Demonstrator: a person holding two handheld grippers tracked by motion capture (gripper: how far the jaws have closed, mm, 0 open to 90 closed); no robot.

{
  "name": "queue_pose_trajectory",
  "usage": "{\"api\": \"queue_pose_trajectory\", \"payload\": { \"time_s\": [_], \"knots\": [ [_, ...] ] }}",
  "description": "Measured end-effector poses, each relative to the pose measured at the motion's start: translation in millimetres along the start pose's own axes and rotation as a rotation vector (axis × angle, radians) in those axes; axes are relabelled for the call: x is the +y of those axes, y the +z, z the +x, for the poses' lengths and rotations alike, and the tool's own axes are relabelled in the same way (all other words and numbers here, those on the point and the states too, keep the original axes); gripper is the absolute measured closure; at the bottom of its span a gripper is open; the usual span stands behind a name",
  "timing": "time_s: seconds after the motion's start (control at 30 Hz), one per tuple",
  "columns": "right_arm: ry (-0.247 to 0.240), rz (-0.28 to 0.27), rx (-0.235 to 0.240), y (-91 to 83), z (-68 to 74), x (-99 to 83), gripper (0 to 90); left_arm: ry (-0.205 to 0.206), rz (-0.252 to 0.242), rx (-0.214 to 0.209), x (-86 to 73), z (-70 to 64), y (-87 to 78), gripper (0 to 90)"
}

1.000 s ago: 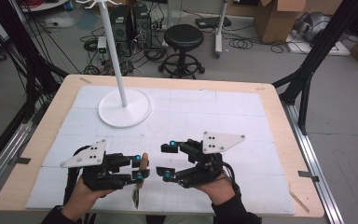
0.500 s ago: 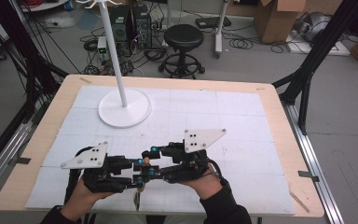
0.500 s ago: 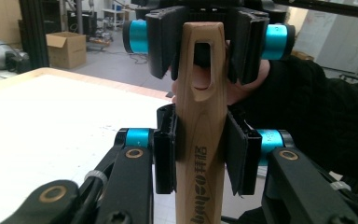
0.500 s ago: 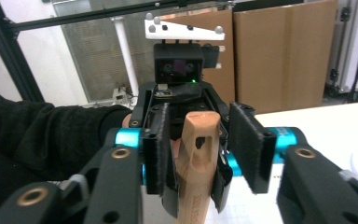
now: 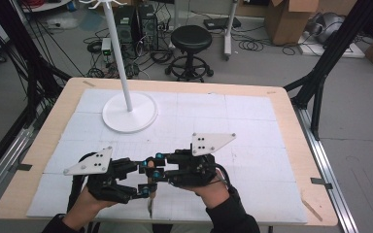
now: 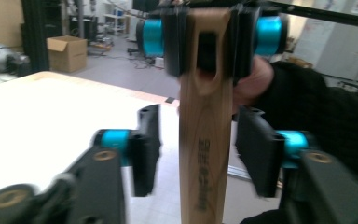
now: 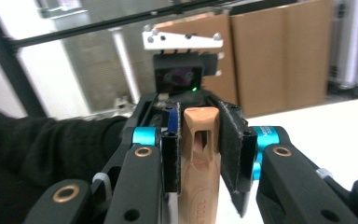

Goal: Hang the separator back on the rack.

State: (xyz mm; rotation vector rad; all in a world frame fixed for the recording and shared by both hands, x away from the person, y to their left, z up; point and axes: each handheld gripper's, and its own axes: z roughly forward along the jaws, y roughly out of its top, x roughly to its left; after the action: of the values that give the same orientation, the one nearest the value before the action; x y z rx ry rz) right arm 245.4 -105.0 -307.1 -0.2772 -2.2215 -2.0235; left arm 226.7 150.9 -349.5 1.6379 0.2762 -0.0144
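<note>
At the near edge of the table, seen from the high view, the person's two forearms come in from the bottom and angle toward each other, so that the two tools meet nose to nose just left of the middle. The left gripper lies low, its grey plate tilted toward the left, the hand wrapped round its body from below; in the left gripper view its jaws stand apart on either side of the wooden handle, with a gap showing at each flank, so it is open around the wood rather than clamped. The handle stands upright between the tools, its slotted top uppermost. The right gripper points leftward, its wrist bent inward, and its jaws press flat on both sides of the handle's slotted end. Farther back on the left stands a white stand, well apart.
</note>
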Motion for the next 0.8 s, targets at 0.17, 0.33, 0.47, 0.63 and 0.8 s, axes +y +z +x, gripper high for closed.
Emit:
{"api": "queue_pose_trajectory", "payload": {
  "time_s": [0.17,0.33,0.47,0.63,0.8],
  "knots": [
    [0.010,-0.007,-0.112,-1.9,2.9,8.2,70.8,-0.006,0.019,0.048,-3.9,2.0,1.8,38.1],
    [0.011,-0.052,-0.185,-6.3,4.5,16.3,70.8,0.002,0.037,0.071,-5.4,1.8,3.5,37.6],
    [0.003,-0.061,-0.238,-7.0,9.0,21.2,70.8,0.002,0.047,0.092,-6.7,1.3,5.6,38.2],
    [0.002,-0.053,-0.294,-4.1,13.3,19.5,70.7,-0.002,0.050,0.117,-6.6,-0.1,6.3,42.3],
    [0.010,-0.051,-0.308,-1.1,15.1,16.1,70.7,-0.010,0.079,0.153,-7.4,-0.3,8.0,48.2]
  ]
}}
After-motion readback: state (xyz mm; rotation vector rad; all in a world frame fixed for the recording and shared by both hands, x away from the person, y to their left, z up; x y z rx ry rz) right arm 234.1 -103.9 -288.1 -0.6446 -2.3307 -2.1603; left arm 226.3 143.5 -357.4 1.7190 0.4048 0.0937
